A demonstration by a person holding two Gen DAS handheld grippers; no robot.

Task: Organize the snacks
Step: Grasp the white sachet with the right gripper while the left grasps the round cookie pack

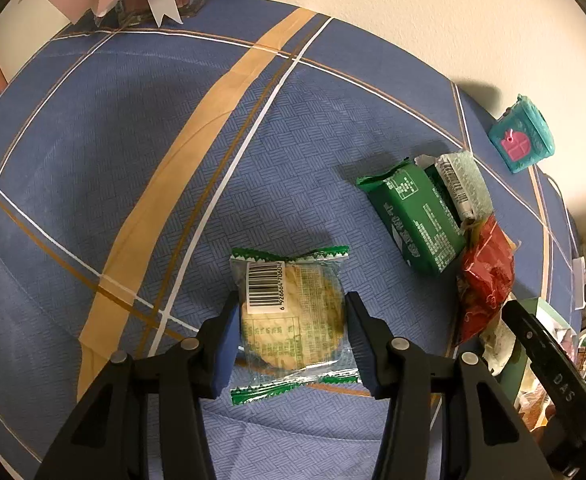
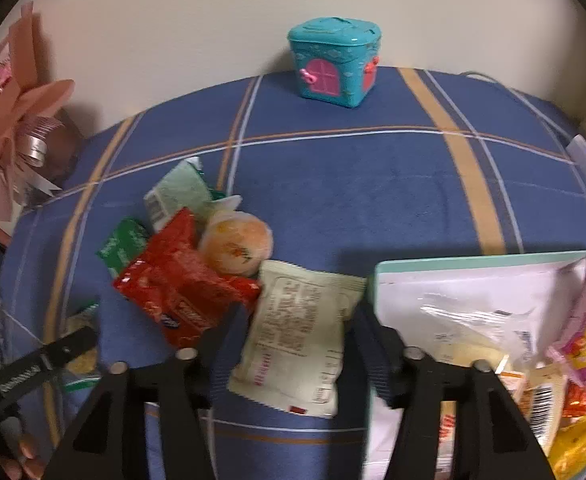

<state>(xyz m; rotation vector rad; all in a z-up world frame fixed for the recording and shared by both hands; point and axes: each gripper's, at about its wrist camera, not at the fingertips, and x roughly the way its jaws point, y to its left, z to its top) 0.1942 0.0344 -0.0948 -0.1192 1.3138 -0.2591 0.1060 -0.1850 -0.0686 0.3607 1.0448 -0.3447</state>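
Note:
In the left wrist view my left gripper point(image 1: 291, 312) is open, its jaws on either side of a clear-wrapped round cracker packet point(image 1: 291, 316) that lies on the blue checked tablecloth point(image 1: 133, 160). In the right wrist view my right gripper point(image 2: 301, 328) is open, its jaws straddling a cream snack packet point(image 2: 299, 336) lying on the cloth. To its left lies a pile: a red packet point(image 2: 181, 288), a round orange bun point(image 2: 235, 244), a green box point(image 2: 123, 246) and a pale green packet point(image 2: 177, 196).
A mint-rimmed box point(image 2: 493, 258) holding several snack packets stands at the right. A teal toy house box point(image 2: 335, 62) stands by the wall. A pink wrapped bouquet point(image 2: 17, 120) sits at the far left. The green box point(image 1: 417, 216) and red packet point(image 1: 485, 280) also show in the left wrist view.

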